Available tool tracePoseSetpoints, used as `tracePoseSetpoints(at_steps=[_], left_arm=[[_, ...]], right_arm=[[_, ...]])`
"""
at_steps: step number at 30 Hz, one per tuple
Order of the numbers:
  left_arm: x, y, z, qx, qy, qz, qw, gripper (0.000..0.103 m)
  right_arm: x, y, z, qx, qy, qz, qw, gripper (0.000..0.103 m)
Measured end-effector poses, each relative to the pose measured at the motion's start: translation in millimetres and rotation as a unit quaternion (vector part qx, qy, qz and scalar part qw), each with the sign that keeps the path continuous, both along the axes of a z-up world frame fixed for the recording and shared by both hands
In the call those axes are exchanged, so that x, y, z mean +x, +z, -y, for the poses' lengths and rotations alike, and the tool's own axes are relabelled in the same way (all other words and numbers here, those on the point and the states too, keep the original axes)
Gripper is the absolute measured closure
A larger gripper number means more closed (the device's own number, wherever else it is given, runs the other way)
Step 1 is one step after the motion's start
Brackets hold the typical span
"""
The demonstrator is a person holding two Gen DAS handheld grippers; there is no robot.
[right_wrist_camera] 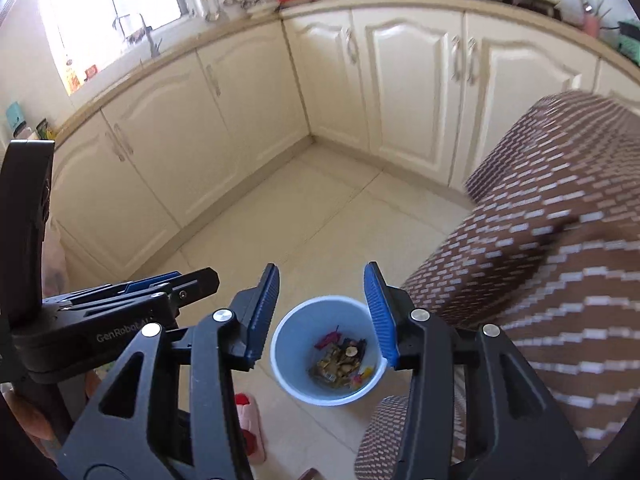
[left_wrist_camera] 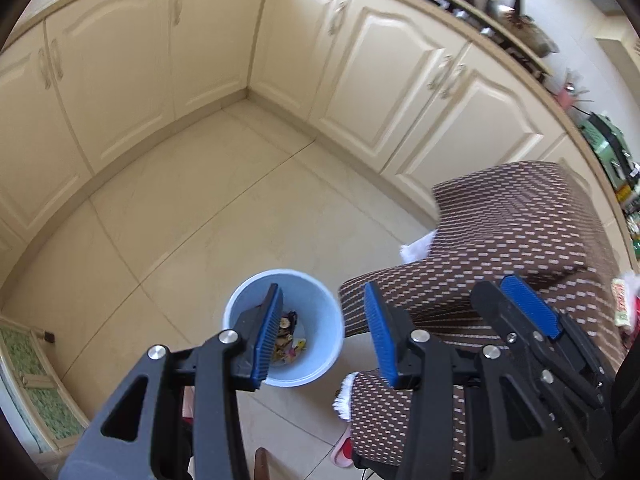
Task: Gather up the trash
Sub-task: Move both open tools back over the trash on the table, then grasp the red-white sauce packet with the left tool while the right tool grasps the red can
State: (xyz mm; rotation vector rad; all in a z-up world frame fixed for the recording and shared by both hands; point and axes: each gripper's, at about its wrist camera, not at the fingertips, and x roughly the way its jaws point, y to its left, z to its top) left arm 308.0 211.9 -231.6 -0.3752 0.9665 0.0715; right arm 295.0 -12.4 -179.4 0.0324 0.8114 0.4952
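A light blue trash bin (left_wrist_camera: pixel 316 344) stands on the tiled floor with wrappers and scraps (left_wrist_camera: pixel 289 340) at its bottom; it also shows in the right wrist view (right_wrist_camera: pixel 296 344) with the same trash (right_wrist_camera: pixel 342 358). My left gripper (left_wrist_camera: pixel 322 320) is open and empty, held above the bin. My right gripper (right_wrist_camera: pixel 322 312) is open and empty, also above the bin. The right gripper's blue pad (left_wrist_camera: pixel 528 306) shows at the right of the left wrist view. The left gripper's body (right_wrist_camera: pixel 120 308) shows at the left of the right wrist view.
Cream cabinets (left_wrist_camera: pixel 384 80) line a kitchen corner. A brown patterned cloth (left_wrist_camera: pixel 512 240) covers a seat or legs at the right, close to the bin. Pink slippers (right_wrist_camera: pixel 250 428) lie on the floor (left_wrist_camera: pixel 224 208). The counter (right_wrist_camera: pixel 240 20) holds assorted items.
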Motion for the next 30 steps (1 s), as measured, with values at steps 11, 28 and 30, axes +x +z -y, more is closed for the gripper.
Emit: tracePoseSetpoints(at_steps=[11, 28, 30], left_arm=[[-18.2, 81.9, 144.5, 0.016, -0.129, 0.084, 0.988, 0.055], [-1.9, 93.8, 381.8, 0.067, -0.31, 0.086, 0.9444, 0.054], [3.1, 91.2, 391.2, 0.073, -0.316, 0.085, 0.942, 0.054]], right_arm=[[-63.5, 82.3, 142.2, 0.012, -0.119, 0.103, 0.987, 0.057], [-106.3, 84.7, 361.2, 0.026, -0.336, 0.119, 0.934, 0.053], [-107.3, 82.1, 372.0, 0.034, -0.342, 0.116, 0.932, 0.053]])
